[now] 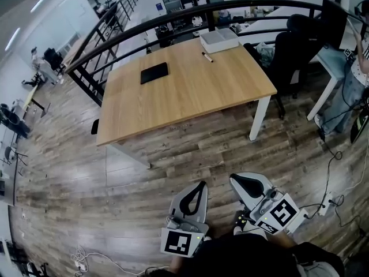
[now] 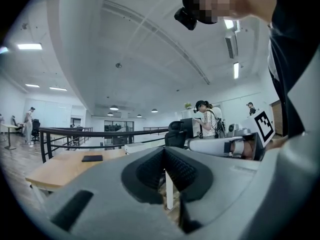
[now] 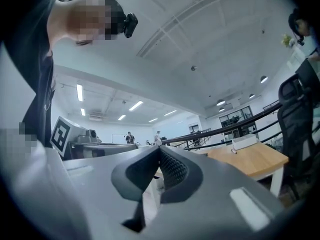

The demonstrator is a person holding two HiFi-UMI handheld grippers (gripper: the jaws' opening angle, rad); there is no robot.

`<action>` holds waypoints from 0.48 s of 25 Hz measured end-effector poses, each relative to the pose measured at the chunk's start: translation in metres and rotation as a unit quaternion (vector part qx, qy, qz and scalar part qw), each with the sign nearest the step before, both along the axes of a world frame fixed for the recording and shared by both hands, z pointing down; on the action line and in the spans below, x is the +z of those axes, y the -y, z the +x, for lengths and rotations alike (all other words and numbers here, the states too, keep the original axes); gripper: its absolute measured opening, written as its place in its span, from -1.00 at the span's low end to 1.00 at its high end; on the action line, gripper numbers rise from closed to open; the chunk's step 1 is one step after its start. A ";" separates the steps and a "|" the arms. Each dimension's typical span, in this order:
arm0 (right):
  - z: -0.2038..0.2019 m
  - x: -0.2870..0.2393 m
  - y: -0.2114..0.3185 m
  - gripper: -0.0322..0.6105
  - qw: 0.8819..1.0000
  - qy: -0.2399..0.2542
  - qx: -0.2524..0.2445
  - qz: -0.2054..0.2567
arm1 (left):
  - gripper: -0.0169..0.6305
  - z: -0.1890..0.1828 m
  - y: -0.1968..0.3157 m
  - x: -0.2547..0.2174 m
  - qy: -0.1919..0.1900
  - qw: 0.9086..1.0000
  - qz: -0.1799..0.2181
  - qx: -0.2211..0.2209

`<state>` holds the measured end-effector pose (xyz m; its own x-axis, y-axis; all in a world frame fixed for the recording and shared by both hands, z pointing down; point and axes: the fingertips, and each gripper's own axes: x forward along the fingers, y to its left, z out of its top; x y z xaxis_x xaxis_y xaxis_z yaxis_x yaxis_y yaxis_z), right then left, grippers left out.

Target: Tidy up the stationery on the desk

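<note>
A wooden desk stands across the floor ahead of me. On it lie a flat black case, a marker pen and a white box at the far edge. Both grippers hang low near my body, well short of the desk. The left gripper is shut with nothing between its tips. The right gripper is shut and empty too. In the left gripper view the shut gripper points toward the desk and the black case. In the right gripper view the gripper is shut, with the desk and white box to its right.
A black railing curves behind the desk. A black office chair stands at the desk's right end, beside another desk where a person stands. Cables and a power strip lie on the wood floor at right.
</note>
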<state>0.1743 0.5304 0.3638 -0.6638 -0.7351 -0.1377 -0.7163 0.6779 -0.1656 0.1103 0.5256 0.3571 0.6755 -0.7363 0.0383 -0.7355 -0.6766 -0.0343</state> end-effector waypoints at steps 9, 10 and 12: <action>0.035 -0.005 -0.006 -0.88 1.000 0.004 -0.010 0.011 | -0.95 0.035 -0.005 -0.005 -0.001 1.000 0.013 -0.009; 0.039 -0.004 -0.007 -0.89 1.000 0.003 -0.012 0.011 | -0.95 0.038 -0.006 -0.004 0.000 1.000 0.012 -0.013; 0.047 -0.002 -0.009 -0.89 1.000 0.004 -0.016 0.008 | -0.95 0.043 -0.010 -0.004 0.004 1.000 0.011 -0.020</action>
<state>0.2213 0.5392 0.3623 -0.6864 -0.7106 -0.1546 -0.6922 0.7036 -0.1606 0.1532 0.5356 0.3536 0.6446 -0.7640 0.0278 -0.7621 -0.6451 -0.0553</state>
